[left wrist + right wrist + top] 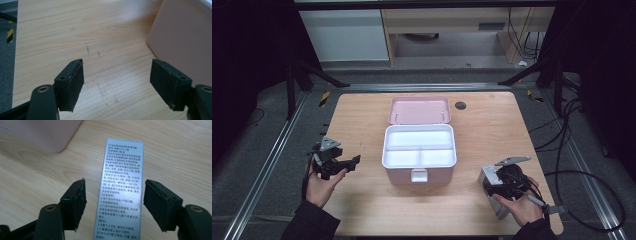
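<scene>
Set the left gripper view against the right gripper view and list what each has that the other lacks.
Left gripper view alone: the floor with a yellow-black striped mark beyond the table's edge, and open fingers with bare wood between them.
Right gripper view alone: a silver carton printed with text, lying flat between the right gripper's spread fingers, not yet pinched.
Both: the wooden table and part of the pink storage box.

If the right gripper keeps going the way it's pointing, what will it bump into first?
Most likely the silver printed box lying on the table; it already sits between the open right gripper jaws. The pink case lies farther on, off to one side.
</scene>
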### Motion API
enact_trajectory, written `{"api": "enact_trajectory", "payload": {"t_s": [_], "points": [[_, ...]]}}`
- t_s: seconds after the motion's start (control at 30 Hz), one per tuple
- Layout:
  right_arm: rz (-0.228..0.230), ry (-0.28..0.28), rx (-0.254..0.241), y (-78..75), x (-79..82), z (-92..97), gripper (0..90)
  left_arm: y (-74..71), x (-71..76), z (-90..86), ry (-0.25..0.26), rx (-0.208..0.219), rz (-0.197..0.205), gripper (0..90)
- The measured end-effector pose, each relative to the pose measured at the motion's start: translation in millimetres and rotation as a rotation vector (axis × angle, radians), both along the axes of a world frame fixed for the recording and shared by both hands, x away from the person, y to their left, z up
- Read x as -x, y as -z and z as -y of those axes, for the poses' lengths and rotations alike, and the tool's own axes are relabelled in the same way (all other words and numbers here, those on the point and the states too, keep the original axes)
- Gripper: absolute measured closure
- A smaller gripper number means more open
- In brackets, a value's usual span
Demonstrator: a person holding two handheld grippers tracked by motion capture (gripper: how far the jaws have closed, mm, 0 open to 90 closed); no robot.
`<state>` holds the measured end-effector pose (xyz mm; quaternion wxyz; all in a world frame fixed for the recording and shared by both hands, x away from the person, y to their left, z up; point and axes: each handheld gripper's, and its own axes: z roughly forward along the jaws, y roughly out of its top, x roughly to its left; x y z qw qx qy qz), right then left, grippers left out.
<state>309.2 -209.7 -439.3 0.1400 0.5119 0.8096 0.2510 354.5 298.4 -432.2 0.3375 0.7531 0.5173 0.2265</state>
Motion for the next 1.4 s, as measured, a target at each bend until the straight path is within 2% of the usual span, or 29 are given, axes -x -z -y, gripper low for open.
{"api": "enact_trajectory", "payload": {"t_s": [0.33,0.47,0.73,0.83,0.93,1.0,1.17,1.27,1.4], "points": [[-0.052,0.004,0.021,9.3,-0.2,1.8,42.1,2.6,-0.8,1.7,0.007,-0.008,-0.013,27.0],[-0.077,0.006,0.027,13.8,-2.5,3.2,49.4,3.2,-1.0,2.4,0.01,-0.013,-0.017,27.0],[-0.099,0.009,0.045,13.0,-5.4,2.9,54.9,4.5,-1.8,2.8,0.011,-0.017,-0.02,27.2],[-0.092,0.006,0.044,10.9,-7.8,3.4,55.0,4.7,-2.1,2.9,0.012,-0.019,-0.021,27.3],[-0.048,0.011,0.054,5.0,-19.7,7.5,55.1,5.3,-2.6,2.9,0.012,-0.023,-0.022,27.4],[-0.037,0.022,0.064,4.5,-28.3,10.9,55.0,6.2,-3.1,2.9,0.013,-0.025,-0.025,27.4],[-0.047,0.029,0.08,11.1,-44.6,16.2,54.9,7.1,-3.9,2.4,0.01,-0.027,-0.028,27.4],[-0.06,0.036,0.071,15.0,-47.8,18.1,54.8,7.8,-4.3,2.7,0.011,-0.029,-0.03,27.4],[-0.05,0.032,0.073,15.6,-47.7,18.9,51.9,8.2,-4.4,3.9,0.017,-0.032,-0.032,27.3]]}}
